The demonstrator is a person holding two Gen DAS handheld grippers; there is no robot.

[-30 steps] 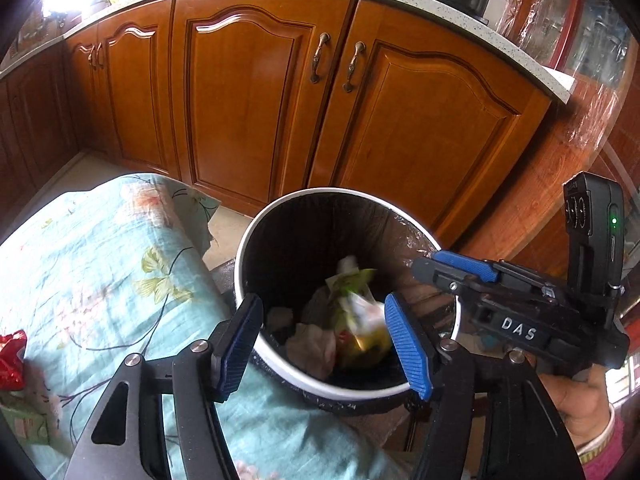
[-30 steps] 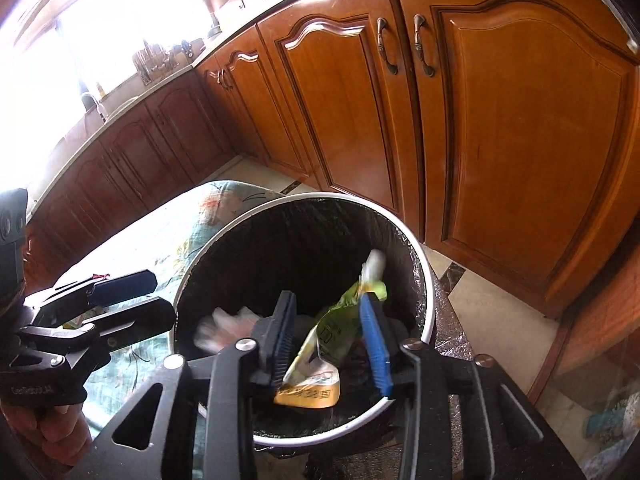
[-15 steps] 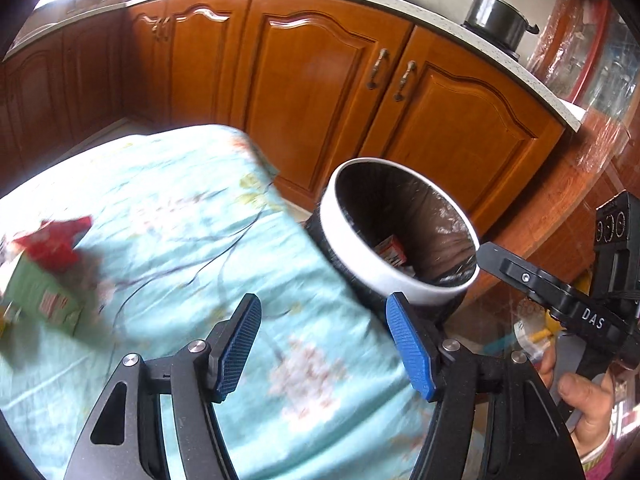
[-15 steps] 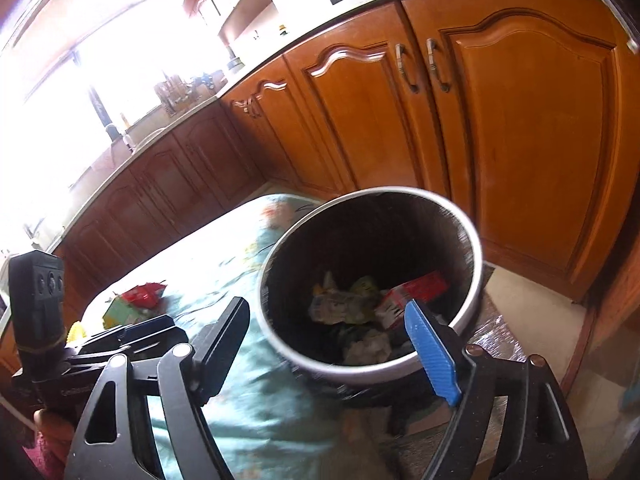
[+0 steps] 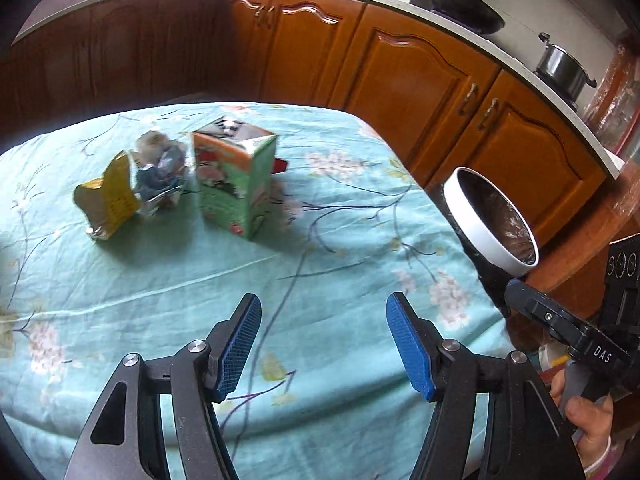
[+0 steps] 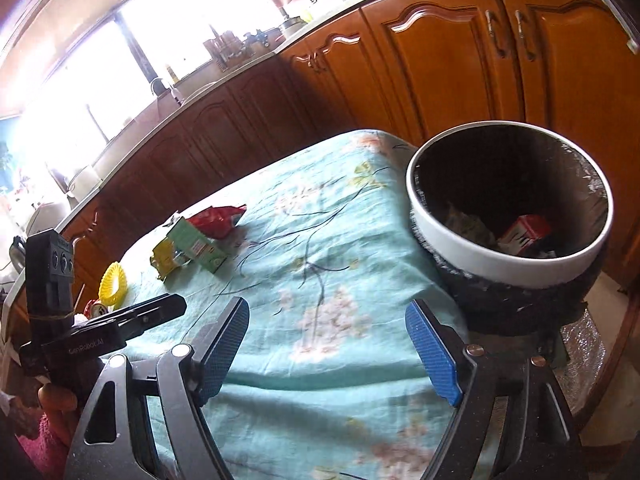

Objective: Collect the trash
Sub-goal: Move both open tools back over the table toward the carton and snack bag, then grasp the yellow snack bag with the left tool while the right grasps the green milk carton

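Note:
A green carton (image 5: 234, 184) stands on the flowered teal tablecloth (image 5: 168, 280), with a yellow wrapper (image 5: 110, 200) and a crumpled silver-blue wrapper (image 5: 160, 172) to its left. A red bag (image 6: 218, 220) lies behind the carton (image 6: 196, 249) in the right wrist view. The white-rimmed bin (image 6: 500, 272) with a black liner stands off the table's right edge and holds trash, including a red box (image 6: 524, 232). The bin also shows in the left wrist view (image 5: 480, 228). My left gripper (image 5: 324, 346) is open and empty over the cloth. My right gripper (image 6: 328, 356) is open and empty near the bin.
Wooden kitchen cabinets (image 5: 420, 80) run behind the table and bin, with pots on the counter (image 5: 564, 66). A yellow ring-shaped object (image 6: 113, 283) and a small can lie at the table's far left in the right wrist view. The table edge drops off beside the bin.
Both grippers have pulled back from above the bin to over the table. The right gripper let go of a wrapper into the bin and opened wide. The trash on the table has come into view.

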